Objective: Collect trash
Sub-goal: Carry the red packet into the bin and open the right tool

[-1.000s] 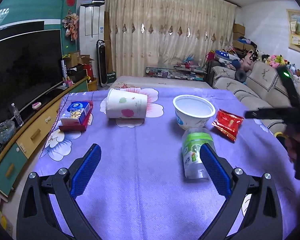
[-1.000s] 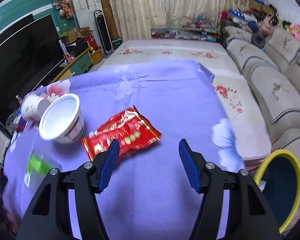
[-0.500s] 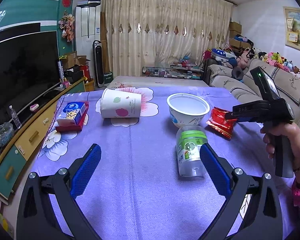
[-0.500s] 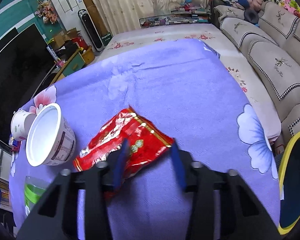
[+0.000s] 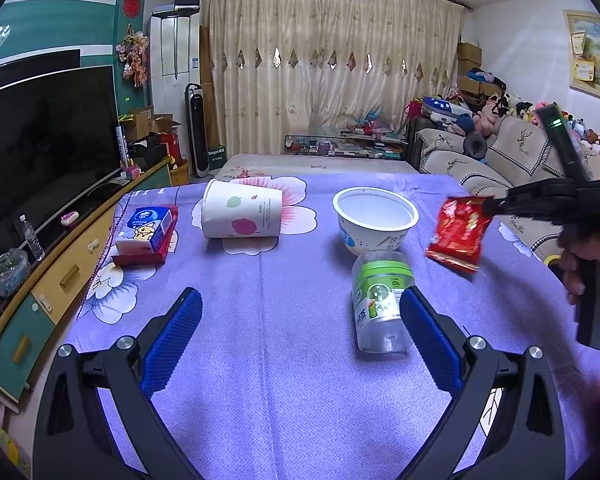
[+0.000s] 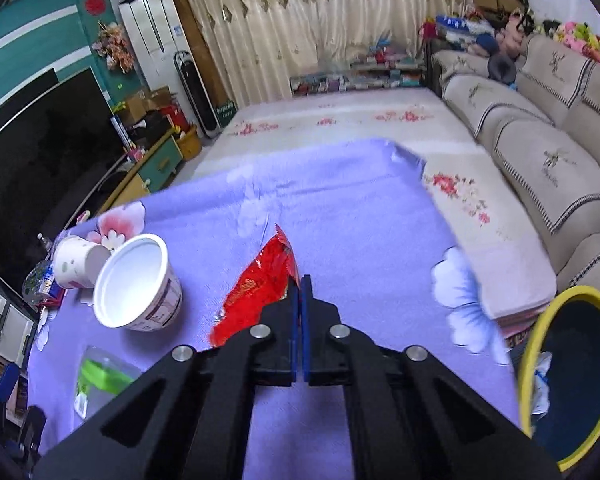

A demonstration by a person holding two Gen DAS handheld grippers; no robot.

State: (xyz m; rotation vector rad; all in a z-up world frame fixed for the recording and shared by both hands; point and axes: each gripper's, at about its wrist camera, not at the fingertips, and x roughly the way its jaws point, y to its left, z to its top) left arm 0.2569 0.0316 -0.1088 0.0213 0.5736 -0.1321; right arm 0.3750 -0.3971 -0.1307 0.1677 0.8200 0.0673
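— Red foil wrapper [image 5: 458, 233], where was it in the left view?
— Off the purple-clothed counter [image 5: 284, 360], pinched at its top corner by the right claw [image 5: 490, 206], far right of the left claw [image 5: 300, 328], which stood wide open and held nothing; a clear bottle [image 5: 380, 300] lay just inside its right finger.
— And the right view?
— Right claw [image 6: 299, 280] was clamped on the wrapper [image 6: 260, 284]; white bowl [image 6: 138, 282] to its left, yellow-rimmed bin [image 6: 528, 344] to its right.
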